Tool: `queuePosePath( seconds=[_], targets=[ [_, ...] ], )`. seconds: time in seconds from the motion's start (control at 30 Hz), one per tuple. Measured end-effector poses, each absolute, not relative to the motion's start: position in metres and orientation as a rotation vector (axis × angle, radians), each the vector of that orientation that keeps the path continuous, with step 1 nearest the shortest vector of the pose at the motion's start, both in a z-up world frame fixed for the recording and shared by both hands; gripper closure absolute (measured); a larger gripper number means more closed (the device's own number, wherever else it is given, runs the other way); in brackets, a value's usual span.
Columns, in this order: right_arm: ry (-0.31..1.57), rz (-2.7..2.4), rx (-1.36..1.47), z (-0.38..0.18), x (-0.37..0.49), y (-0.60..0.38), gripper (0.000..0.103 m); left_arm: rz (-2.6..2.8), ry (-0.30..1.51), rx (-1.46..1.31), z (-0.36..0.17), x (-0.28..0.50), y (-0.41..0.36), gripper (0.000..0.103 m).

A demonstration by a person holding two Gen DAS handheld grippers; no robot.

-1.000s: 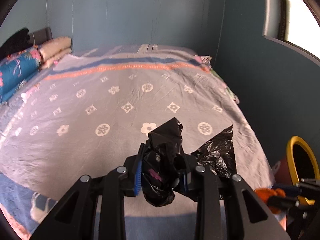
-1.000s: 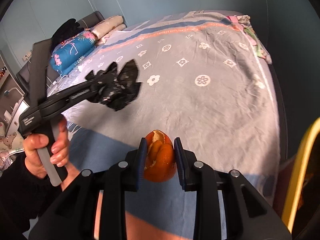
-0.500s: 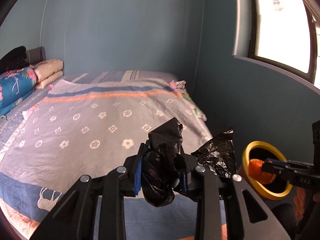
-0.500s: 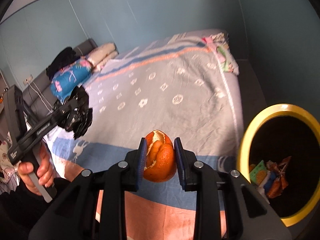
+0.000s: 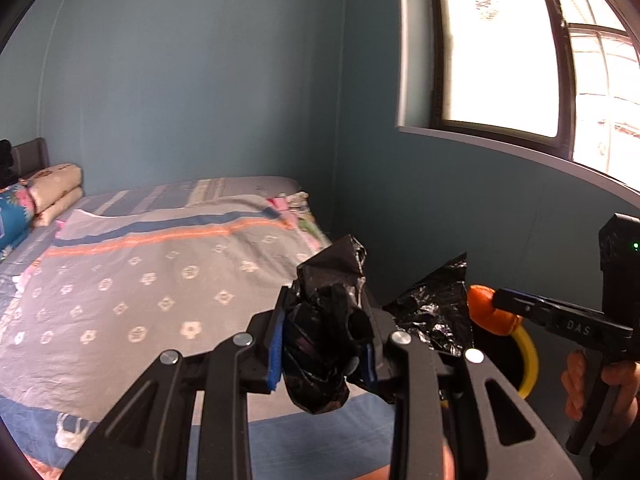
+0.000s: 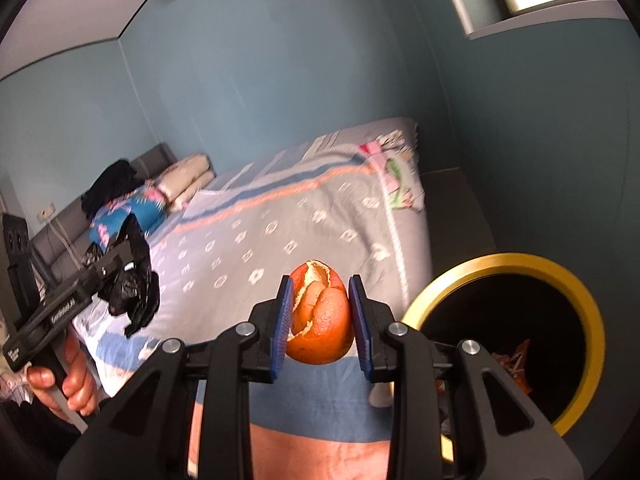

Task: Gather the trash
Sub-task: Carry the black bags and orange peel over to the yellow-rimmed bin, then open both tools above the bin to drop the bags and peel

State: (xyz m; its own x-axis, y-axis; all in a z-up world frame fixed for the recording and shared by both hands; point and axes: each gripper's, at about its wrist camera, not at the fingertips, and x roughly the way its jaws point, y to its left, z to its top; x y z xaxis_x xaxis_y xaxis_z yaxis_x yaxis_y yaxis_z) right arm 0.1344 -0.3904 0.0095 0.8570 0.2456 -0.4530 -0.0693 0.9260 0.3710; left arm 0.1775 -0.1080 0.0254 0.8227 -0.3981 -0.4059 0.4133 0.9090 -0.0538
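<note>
My left gripper (image 5: pixel 324 348) is shut on a crumpled black plastic bag (image 5: pixel 324 320), held in the air off the bed's foot; a flap of it (image 5: pixel 436 308) sticks out to the right. My right gripper (image 6: pixel 320 320) is shut on an orange peel (image 6: pixel 320 316), held left of a yellow-rimmed trash bin (image 6: pixel 588 300) with wrappers inside. In the left wrist view the peel (image 5: pixel 486 312) hangs over the bin's rim (image 5: pixel 528 356). In the right wrist view the left gripper and bag (image 6: pixel 132 284) are at the left.
A bed with a grey patterned blanket (image 5: pixel 160 280) fills the middle and left. Pillows and folded bedding (image 5: pixel 52 192) lie at its head. A teal wall (image 5: pixel 440 208) with a window (image 5: pixel 500 52) stands to the right, behind the bin.
Both grippers have swung right, away from the bed and toward the bin. The orange peel now sits by the bin's rim. Both grips are unchanged.
</note>
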Motion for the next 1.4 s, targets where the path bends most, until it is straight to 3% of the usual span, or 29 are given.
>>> queuePosePath(
  seconds=[0.73, 1.4],
  targets=[
    [0.448, -0.060, 0.465, 0.006, 0.107, -0.516, 0.075, -0.598, 0.521, 0.066, 0.002, 0.205, -0.233, 0.075],
    [0.601, -0.126, 0.597, -0.068, 0.177, -0.564, 0.074, -0.585, 0.736, 0.110, -0.103, 0.273, -0.311, 0.074]
  ],
)
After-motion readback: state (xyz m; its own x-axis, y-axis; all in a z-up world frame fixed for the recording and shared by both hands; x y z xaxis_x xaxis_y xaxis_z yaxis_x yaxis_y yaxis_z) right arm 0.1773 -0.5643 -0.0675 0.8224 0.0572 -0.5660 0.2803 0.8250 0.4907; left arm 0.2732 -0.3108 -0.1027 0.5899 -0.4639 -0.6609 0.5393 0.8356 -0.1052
